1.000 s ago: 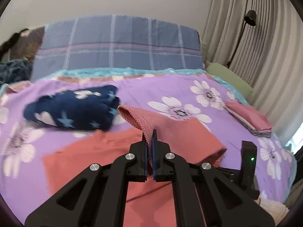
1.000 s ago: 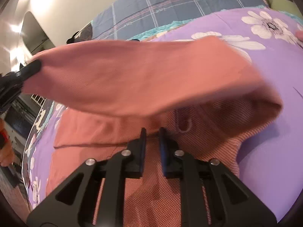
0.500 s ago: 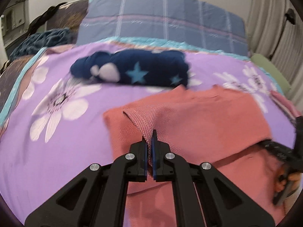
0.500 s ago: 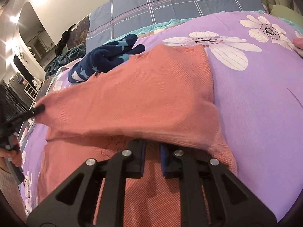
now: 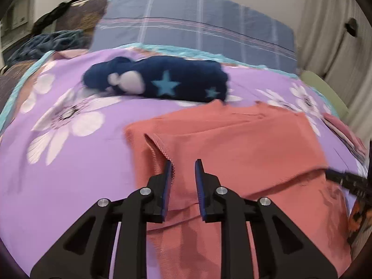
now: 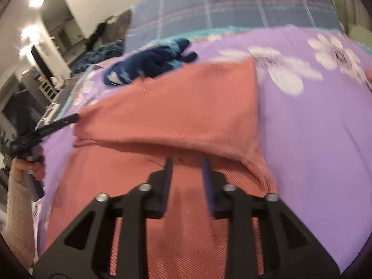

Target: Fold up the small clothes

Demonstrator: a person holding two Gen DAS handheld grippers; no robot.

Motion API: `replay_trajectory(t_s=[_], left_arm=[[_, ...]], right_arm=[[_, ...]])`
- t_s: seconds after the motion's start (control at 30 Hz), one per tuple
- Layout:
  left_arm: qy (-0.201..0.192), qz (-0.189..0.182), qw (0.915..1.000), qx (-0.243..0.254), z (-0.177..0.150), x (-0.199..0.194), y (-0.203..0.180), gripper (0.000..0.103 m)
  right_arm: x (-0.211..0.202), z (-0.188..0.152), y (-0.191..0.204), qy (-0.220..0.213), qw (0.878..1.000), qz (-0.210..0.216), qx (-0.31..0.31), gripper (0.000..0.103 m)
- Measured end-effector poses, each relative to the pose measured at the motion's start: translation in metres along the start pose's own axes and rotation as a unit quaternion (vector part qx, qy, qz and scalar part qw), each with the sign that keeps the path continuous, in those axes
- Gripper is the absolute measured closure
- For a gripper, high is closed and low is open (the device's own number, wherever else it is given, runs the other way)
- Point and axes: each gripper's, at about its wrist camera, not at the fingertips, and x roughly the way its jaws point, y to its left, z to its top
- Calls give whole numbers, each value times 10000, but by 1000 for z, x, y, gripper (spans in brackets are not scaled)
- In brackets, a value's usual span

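Both grippers are standing open over the salmon garment (image 5: 232,148), which is lying part-folded on the purple flowered bedspread (image 5: 76,167), its top layer doubled over the lower one. The left gripper (image 5: 183,169) is hovering with jaws parted, one finger touching a turned-up corner of the cloth; the right gripper (image 6: 186,169) is sitting spread just at the free edge of the folded flap, gripping nothing.

To finish this fold well, the person is probably best off pressing the flap flat and squaring its free edge with the layer below before taking a new hold, since the corner by the left fingers is curling and showing its paler underside. Any next grasp is wanting both layers caught at the edge, not the top one alone.

Beyond the garment, a navy star-patterned bundle (image 5: 158,79) is resting near its far edge, and a pink folded pile (image 5: 344,132) is peeking in at the right, cut off by the lens rim. Motion blur is softening both views, so the exact lie of the hem under the flap is hard to judge
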Motion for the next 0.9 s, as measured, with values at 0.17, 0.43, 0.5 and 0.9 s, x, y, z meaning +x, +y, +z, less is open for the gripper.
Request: replay_trajectory(t_s=[0.17, 0.43, 0.5, 0.9], left_arm=[[443, 483, 9978, 134, -16, 46, -8, 73], [-273, 2133, 9751, 537, -10, 2, 7, 71], [-410, 2154, 9752, 298, -7, -11, 18, 71], [270, 515, 9979, 270, -19, 49, -16, 62]], right_arm=[[22, 14, -8, 137, 9967, -802, 9, 86], [38, 3, -16, 401, 9926, -1122, -245, 88], [36, 3, -17, 397, 9928, -1112, -208, 88], [59, 35, -47, 485, 9913, -1170, 354, 93]])
